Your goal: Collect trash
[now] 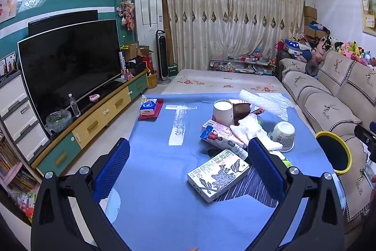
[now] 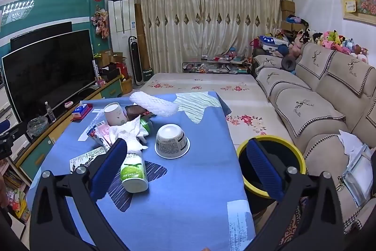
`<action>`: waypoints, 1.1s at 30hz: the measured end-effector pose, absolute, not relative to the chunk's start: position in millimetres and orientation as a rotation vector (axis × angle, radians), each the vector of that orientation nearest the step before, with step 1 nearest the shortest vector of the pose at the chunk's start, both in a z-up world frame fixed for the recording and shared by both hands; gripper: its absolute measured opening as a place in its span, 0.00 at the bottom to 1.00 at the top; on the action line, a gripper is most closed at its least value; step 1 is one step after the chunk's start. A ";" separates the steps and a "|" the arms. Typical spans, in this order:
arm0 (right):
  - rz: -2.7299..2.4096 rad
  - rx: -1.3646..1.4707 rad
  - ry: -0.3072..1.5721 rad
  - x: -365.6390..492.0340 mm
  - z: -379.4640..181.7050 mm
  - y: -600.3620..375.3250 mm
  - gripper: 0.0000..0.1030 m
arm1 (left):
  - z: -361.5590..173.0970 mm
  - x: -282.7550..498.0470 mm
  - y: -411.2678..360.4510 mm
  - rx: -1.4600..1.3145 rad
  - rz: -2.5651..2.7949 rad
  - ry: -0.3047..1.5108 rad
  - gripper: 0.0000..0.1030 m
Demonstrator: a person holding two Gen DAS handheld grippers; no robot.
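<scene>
A heap of trash lies on the blue tablecloth [image 1: 152,192]: a flower-printed carton [image 1: 217,174], a red and white carton [image 1: 222,137], crumpled tissue [image 1: 250,131], a white paper cup [image 1: 223,112], an upturned white tub [image 1: 283,135] and white foam netting [image 1: 258,99]. The right wrist view adds a green-labelled bottle [image 2: 134,172] on its side near the upturned tub [image 2: 172,141]. A yellow-rimmed dark bin [image 2: 272,164] stands off the table's right edge. My left gripper [image 1: 188,161] hangs open short of the cartons. My right gripper [image 2: 186,161] is open, empty, over the cloth.
A beige sofa [image 2: 317,109] with plush toys runs along the right. A TV [image 1: 70,62] sits on a low cabinet at the left. A tissue pack on a red cloth [image 1: 150,108] lies at the table's far left corner. A flowered mat [image 2: 199,84] lies beyond the table.
</scene>
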State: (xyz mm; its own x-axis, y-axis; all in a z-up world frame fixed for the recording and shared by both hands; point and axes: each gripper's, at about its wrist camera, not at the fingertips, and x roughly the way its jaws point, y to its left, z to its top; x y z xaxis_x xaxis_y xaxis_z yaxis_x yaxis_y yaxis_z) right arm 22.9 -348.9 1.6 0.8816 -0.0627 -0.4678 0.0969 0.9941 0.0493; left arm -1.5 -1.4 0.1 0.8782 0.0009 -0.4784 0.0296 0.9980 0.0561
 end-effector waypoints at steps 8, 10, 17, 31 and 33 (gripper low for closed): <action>-0.082 0.081 0.488 23.3 0.7 -349.6 0.94 | 10.2 -8.0 -5.9 0.061 -0.027 0.507 0.96; -0.084 0.079 0.487 23.3 0.9 -349.2 0.94 | 7.3 -8.8 -5.8 0.062 -0.028 0.508 0.96; -0.082 0.081 0.488 22.8 1.9 -350.2 0.94 | 0.2 -2.5 -3.0 0.055 -0.036 0.520 0.96; -0.078 0.084 0.492 24.6 -0.8 -347.1 0.94 | -3.5 -0.9 -0.2 0.054 -0.038 0.527 0.96; -0.077 0.084 0.492 25.0 -3.4 -346.4 0.94 | -3.7 -1.0 -0.5 0.054 -0.039 0.528 0.96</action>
